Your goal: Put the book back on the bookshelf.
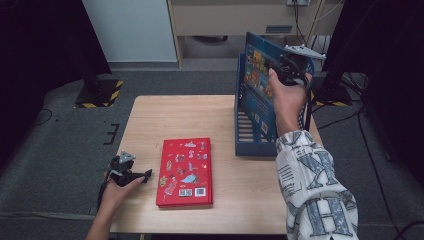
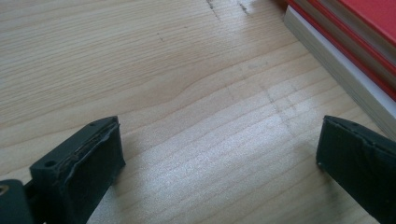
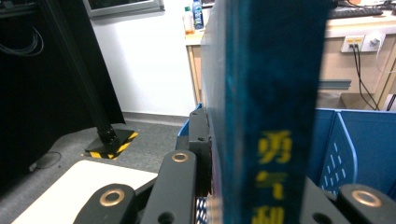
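Observation:
A red picture book (image 1: 184,172) lies flat on the wooden table (image 1: 170,117), front centre. Its page edges and red cover (image 2: 350,51) fill the top right corner of the left gripper view. My left gripper (image 1: 145,176) rests on the table just left of the book, open, with bare wood between its jaws (image 2: 219,158). My right gripper (image 1: 280,70) is raised over the blue file rack (image 1: 247,132), shut on a blue book (image 1: 257,82) held upright. In the right gripper view the blue spine (image 3: 275,112) with yellow characters stands between the two jaws.
The blue rack's dividers (image 3: 343,154) stand at the table's right rear. A patterned sleeve (image 1: 312,185) crosses the table's right front. Black stand bases with yellow-striped edges (image 1: 100,92) sit on the grey floor beyond the table.

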{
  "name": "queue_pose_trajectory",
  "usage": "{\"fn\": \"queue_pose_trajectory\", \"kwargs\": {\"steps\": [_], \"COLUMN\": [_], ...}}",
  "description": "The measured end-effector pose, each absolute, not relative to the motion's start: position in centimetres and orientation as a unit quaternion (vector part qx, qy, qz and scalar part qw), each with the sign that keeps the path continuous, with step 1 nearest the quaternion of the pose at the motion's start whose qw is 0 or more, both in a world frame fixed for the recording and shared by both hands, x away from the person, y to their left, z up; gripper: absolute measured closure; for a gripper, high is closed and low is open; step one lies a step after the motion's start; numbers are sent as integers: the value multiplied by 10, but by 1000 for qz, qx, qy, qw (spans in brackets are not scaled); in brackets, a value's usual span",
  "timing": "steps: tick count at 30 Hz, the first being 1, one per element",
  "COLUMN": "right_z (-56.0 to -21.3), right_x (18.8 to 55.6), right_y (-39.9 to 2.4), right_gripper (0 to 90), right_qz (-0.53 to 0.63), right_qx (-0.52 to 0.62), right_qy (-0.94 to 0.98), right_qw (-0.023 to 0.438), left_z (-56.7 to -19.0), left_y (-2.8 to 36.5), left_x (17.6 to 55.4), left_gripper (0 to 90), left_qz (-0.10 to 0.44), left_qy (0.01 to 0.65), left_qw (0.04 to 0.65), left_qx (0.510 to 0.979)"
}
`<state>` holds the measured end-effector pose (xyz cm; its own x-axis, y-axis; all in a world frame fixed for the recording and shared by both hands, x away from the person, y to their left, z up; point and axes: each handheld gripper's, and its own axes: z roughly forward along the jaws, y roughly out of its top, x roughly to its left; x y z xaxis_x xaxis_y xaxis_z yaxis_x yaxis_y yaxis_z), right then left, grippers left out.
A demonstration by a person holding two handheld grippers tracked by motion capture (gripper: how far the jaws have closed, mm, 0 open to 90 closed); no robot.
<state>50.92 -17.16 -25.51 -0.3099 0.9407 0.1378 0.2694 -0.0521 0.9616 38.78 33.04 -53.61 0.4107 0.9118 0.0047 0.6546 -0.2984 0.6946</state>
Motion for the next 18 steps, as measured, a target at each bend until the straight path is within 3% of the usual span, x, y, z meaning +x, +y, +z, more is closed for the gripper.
{"fn": "queue_pose_trajectory", "kwargs": {"steps": [18], "right_z": [-258], "right_x": [512], "right_y": [-162], "right_gripper": [816], "right_qz": [530], "right_qx": [494], "right_qy": [608], "right_qw": [324], "left_z": [-536], "left_y": [330], "left_x": [388], "left_gripper": [0], "left_qz": [205], "left_qy": [502], "left_qw": [313], "left_qx": [779]}}
